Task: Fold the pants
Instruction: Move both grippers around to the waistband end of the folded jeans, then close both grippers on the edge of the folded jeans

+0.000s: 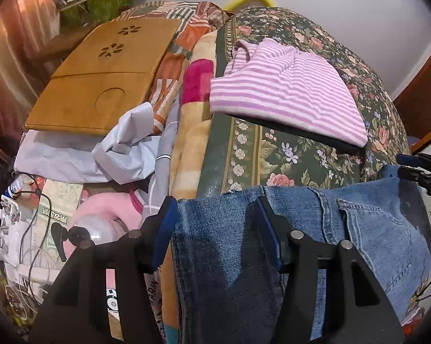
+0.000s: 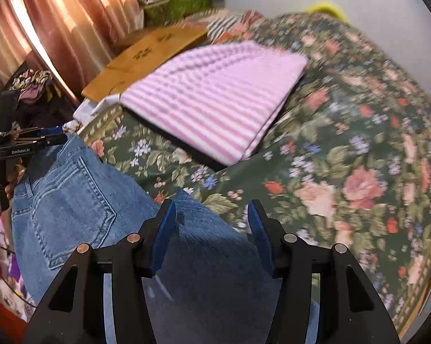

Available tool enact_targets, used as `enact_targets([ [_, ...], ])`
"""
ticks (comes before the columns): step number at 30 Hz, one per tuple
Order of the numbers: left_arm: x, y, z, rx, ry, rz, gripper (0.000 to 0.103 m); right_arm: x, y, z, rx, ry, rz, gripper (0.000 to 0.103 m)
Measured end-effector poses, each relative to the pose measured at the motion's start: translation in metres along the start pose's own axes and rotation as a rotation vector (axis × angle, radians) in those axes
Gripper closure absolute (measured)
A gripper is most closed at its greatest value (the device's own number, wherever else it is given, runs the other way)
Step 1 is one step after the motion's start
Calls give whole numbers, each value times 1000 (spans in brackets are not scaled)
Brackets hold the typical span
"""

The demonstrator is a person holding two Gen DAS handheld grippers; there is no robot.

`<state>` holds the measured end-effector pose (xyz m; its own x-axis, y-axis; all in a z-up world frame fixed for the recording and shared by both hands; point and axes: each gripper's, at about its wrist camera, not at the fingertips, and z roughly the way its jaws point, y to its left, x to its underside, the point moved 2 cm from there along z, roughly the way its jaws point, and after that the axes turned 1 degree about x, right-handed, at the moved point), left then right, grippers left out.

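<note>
Blue jeans (image 1: 373, 229) hang over the near edge of a bed with a floral cover (image 1: 272, 154), back pocket showing. In the left wrist view denim fills the gap between the blue pads of my left gripper (image 1: 215, 203), which is shut on the jeans' top edge. My right gripper (image 1: 404, 166) shows at the far right, on the other end of that edge. In the right wrist view the jeans (image 2: 72, 200) spread to the left, and a dark fold of denim sits between the pads of my right gripper (image 2: 212, 205). The left gripper (image 2: 52, 139) holds the far corner.
A folded pink-and-white striped garment (image 1: 287, 91) lies on the bed beyond the jeans, and shows blurred (image 2: 215, 97) in the right wrist view. A wooden lap board (image 1: 101, 80) rests on crumpled bedding to the left. Cables and clutter (image 1: 29, 229) lie at lower left. Curtains (image 2: 58, 28) hang behind.
</note>
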<state>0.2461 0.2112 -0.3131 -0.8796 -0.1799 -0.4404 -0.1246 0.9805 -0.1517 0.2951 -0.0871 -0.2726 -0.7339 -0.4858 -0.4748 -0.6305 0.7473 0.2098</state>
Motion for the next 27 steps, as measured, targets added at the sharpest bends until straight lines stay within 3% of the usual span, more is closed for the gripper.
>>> enact_targets([
  [7,11,10,3,36,18,-14,47,0,6,23,-74,65,26,65],
  [14,17,21,0,92,47,-73,47,5,16,14,-61,92,-33,68],
  [18,12,15,3,79,52,-63,48,7,22,11,-52,100,-79,68],
  [20,10,11,4,75,48,-49,56,9,22,15,-44,102,-83,68],
  [22,5,7,2,54,19,-40,75,9,19,20,-44,100,-61,69],
  [24,2,0,-1,0,-14,-5,85,10,16,23,-52,90,-37,72],
  [27,2,-8,-11,-54,-69,40,92,9,10,21,-73,59,13,82],
])
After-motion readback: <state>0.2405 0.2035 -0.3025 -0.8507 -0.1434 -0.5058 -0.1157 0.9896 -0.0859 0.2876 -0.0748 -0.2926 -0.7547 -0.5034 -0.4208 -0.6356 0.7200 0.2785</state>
